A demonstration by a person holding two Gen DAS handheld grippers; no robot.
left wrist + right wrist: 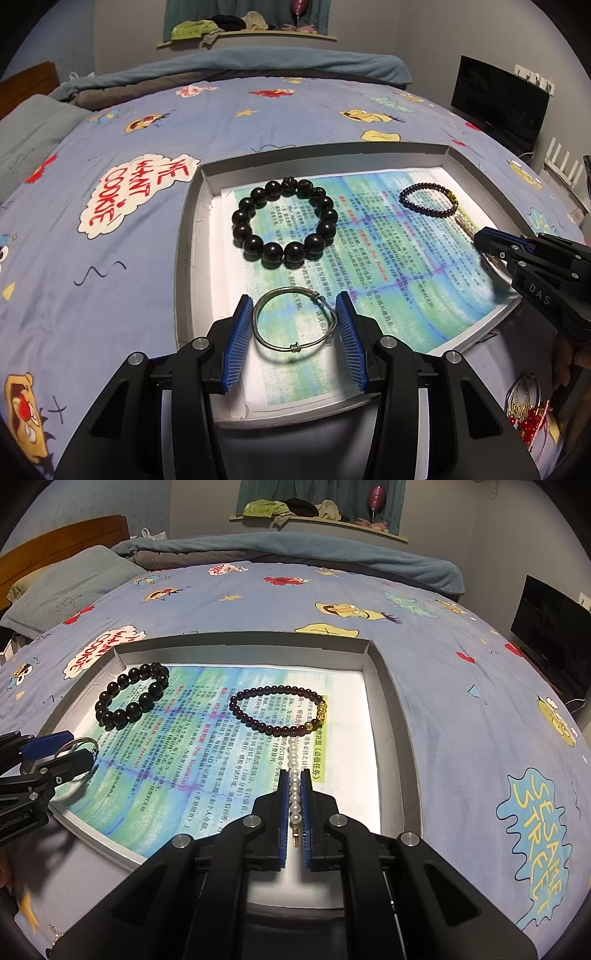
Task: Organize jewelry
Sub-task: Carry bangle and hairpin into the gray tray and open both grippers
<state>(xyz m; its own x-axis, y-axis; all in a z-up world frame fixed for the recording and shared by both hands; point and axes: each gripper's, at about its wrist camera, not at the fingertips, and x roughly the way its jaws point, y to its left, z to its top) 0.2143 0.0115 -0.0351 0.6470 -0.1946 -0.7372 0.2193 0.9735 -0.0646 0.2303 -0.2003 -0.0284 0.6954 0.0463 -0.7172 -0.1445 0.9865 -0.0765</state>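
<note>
Bracelets are mostly sorted already: the big black bead bracelet and the dark red bead bracelet both lie flat on the printed sheet inside the shallow box, well apart from each other.

Your left gripper has its blue pads either side of the silver bangle. The right pad looks to be touching the bangle's edge and the left one sits just beside it, so from these views I can't tell if you're actually squeezing it or just straddling it. Bangle's sitting on the near-left part of the sheet.

Your right gripper is pinched nearly closed on the pearl strand, with the clasp end poking out behind the pads and the free end running up to just beside the red bracelet's gold beads.

My take on doing this bit well:
- lay the pearls down in their own patch of sheet, not over the red bracelet
- lower until the strand rests flat before you let go, so it doesn't flop or curl
- keep the bangle hand quiet while you do it; thin wire like that probably skids on paper
</note>
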